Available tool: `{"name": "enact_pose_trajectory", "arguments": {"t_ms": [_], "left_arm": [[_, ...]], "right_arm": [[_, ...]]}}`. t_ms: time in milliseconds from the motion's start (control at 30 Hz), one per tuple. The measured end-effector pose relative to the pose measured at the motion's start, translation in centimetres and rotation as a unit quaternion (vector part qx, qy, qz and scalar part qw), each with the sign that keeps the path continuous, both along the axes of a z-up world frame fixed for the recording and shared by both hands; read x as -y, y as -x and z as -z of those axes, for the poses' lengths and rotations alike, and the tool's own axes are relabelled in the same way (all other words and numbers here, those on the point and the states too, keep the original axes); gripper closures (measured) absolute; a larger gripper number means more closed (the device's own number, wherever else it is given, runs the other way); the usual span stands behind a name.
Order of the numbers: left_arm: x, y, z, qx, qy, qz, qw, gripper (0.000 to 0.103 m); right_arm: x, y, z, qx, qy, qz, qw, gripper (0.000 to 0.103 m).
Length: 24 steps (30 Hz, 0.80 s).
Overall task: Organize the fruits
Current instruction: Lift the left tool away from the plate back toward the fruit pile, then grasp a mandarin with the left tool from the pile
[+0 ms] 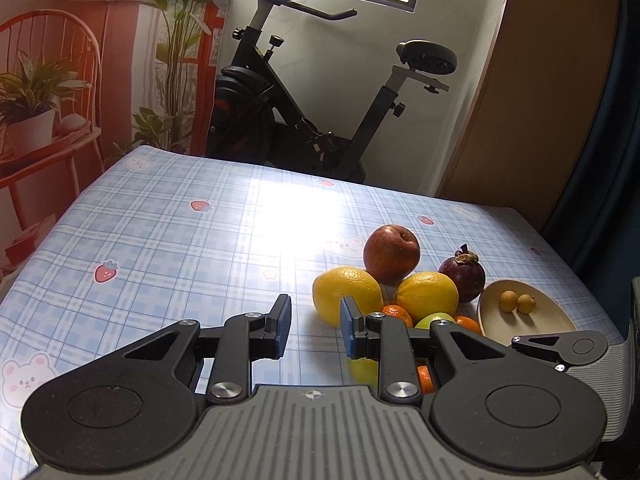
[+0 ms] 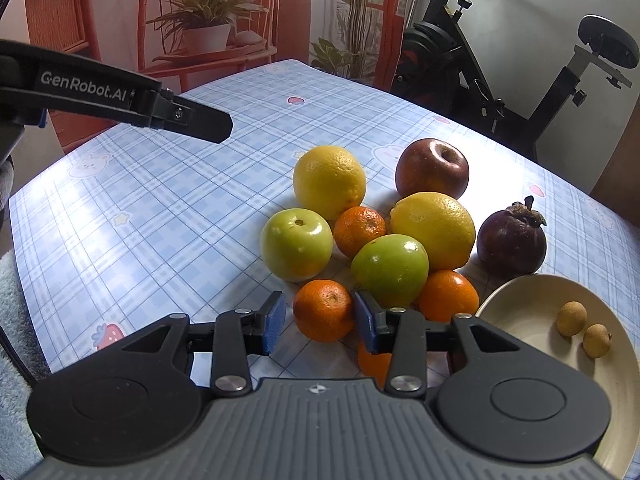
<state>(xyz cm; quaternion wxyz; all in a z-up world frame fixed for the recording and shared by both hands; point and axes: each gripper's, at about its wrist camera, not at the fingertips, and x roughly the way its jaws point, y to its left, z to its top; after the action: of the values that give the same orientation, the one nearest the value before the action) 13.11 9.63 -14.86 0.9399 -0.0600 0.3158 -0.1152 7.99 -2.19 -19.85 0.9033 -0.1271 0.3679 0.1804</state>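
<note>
A pile of fruit lies on the checked tablecloth [image 2: 140, 208]: two yellow citrus [image 2: 329, 181] [image 2: 434, 229], a red apple [image 2: 432, 169], two green apples [image 2: 297, 243] [image 2: 390, 270], several small oranges [image 2: 324, 309] and a dark mangosteen [image 2: 511, 240]. A cream plate [image 2: 520, 320] at the right holds two small longans [image 2: 571, 318]. My right gripper [image 2: 320, 320] is open, its pads on either side of the nearest orange, not touching. My left gripper [image 1: 314, 322] is open and empty, left of the pile [image 1: 346, 294]; it also shows in the right wrist view [image 2: 200, 120].
An exercise bike [image 1: 312, 112] stands behind the table's far edge. A red chair with a potted plant [image 2: 206, 28] is at the far left. A brown door [image 1: 540, 100] is at the right. A grey cloth [image 2: 12, 320] lies at the table's left edge.
</note>
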Motion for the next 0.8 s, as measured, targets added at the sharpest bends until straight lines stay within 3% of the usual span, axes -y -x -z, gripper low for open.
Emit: {"name": "enact_pose_trajectory", "arguments": {"t_ms": [200,467,600,800], "left_arm": [[0.4,-0.2,0.4,-0.013,0.01,0.025,0.9996,0.075],[1.1,-0.2,0.4,-0.017,0.003,0.043,0.9989,0.075],[2.3,-0.8,0.6,-0.016,-0.008,0.058,0.9981,0.081],[4.1,-2.7,1.0,-0.039,-0.011,0.08,0.996,0.082]], "right_arm": [[-0.5,0.4,0.3,0.017,0.026,-0.012,0.999,0.067],[1.7,1.4,-0.9,0.037,-0.03,0.002,0.999,0.068],[3.7,1.7,-2.0,0.05,-0.057,0.019,0.997,0.068],[6.6,2.6,-3.5,0.076,-0.094,0.044,0.992,0.068]]}}
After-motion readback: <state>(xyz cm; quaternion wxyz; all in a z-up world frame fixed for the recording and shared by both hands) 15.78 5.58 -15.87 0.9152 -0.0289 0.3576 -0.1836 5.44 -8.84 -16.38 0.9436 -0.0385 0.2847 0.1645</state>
